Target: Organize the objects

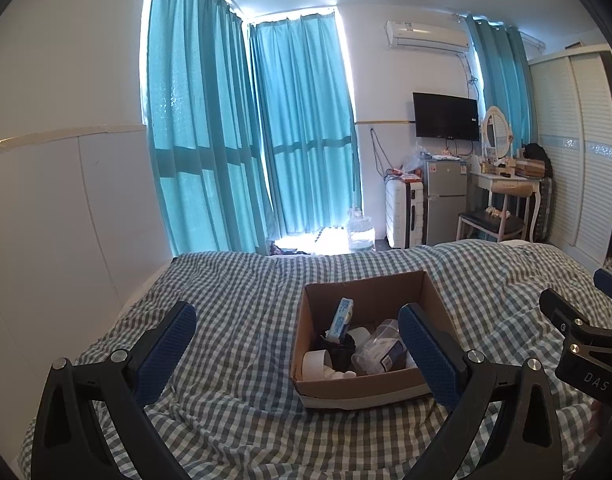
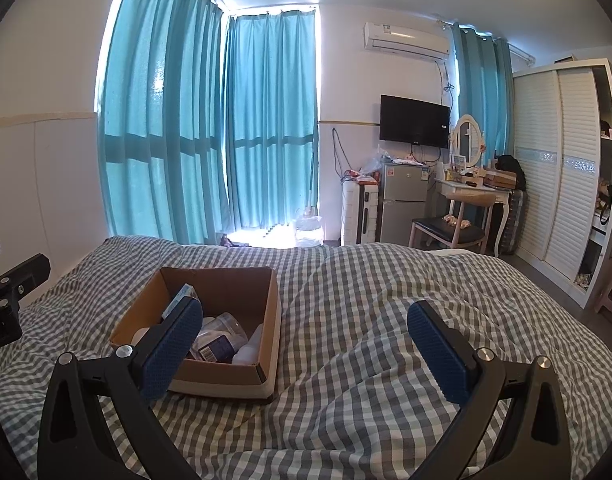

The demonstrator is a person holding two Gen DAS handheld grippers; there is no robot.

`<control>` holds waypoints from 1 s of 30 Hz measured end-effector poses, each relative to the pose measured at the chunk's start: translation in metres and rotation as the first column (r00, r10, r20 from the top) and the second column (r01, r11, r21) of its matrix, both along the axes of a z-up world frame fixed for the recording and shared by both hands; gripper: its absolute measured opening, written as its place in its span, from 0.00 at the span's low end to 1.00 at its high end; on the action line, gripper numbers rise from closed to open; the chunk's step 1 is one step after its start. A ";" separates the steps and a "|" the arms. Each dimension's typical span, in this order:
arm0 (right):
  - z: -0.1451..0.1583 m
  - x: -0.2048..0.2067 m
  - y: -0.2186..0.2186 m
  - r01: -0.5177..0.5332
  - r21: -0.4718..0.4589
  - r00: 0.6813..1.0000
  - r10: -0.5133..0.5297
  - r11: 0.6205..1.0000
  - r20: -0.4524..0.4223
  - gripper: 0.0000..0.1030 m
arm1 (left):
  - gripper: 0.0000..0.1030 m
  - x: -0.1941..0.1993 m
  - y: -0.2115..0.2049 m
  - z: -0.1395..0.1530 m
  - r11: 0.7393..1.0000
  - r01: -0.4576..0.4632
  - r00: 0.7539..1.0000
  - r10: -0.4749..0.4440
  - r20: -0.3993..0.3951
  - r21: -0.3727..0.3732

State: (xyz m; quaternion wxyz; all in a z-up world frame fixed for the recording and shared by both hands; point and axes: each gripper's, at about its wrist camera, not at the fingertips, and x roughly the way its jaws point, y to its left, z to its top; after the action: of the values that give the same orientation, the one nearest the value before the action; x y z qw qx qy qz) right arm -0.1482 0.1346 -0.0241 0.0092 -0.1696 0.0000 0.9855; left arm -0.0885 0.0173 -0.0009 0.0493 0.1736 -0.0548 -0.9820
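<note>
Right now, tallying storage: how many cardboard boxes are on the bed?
1: the cardboard box sits mid-bed on the checked quilt, holding assorted items. Nothing else box-like shows.

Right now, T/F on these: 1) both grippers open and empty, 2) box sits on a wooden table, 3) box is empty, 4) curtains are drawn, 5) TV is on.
1) True. The left gripper and right gripper are both open, nothing between the fingers.
2) False. The cardboard box sits on a bed with a checked blanket.
3) False. It holds several things, among them a blue-and-white carton, a clear plastic jar and a white roll.
4) True. The teal curtains cover the windows.
5) False. The wall TV has a dark screen.
</note>
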 end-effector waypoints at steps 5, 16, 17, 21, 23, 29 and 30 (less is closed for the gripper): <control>0.000 0.000 -0.001 -0.002 -0.001 1.000 0.002 1.000 0.003 1.00 | 1.00 0.001 0.000 -0.001 1.000 -0.001 1.000 0.001 0.001 -0.002; -0.002 -0.002 -0.002 -0.006 0.003 1.000 0.006 1.000 0.012 1.00 | 1.00 0.000 -0.002 -0.001 1.000 0.010 1.000 -0.010 0.006 -0.001; -0.002 -0.002 -0.002 -0.006 0.003 1.000 0.006 1.000 0.012 1.00 | 1.00 0.000 -0.002 -0.001 1.000 0.010 1.000 -0.010 0.007 -0.001; -0.002 -0.002 -0.002 -0.005 0.003 1.000 0.005 1.000 0.012 1.00 | 1.00 0.000 -0.002 -0.002 1.000 0.001 1.000 -0.001 0.010 -0.005; -0.003 -0.002 -0.002 -0.006 0.005 1.000 0.006 1.000 0.014 1.00 | 1.00 0.000 -0.002 -0.002 1.000 -0.001 1.000 0.001 0.010 -0.007; -0.004 -0.003 -0.002 -0.008 0.006 1.000 0.008 1.000 0.017 1.00 | 1.00 0.000 -0.005 -0.002 1.000 -0.005 1.000 0.005 0.000 0.002; -0.005 -0.003 -0.002 -0.009 0.007 1.000 0.009 1.000 0.017 1.00 | 1.00 0.000 -0.006 -0.001 1.000 -0.005 1.000 0.005 0.000 0.003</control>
State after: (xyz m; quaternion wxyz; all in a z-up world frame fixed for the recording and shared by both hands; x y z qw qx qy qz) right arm -0.1511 0.1324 -0.0286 0.0056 -0.1779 -0.0042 0.9840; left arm -0.0887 0.0117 -0.0022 0.0517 0.1739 -0.0528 -0.9820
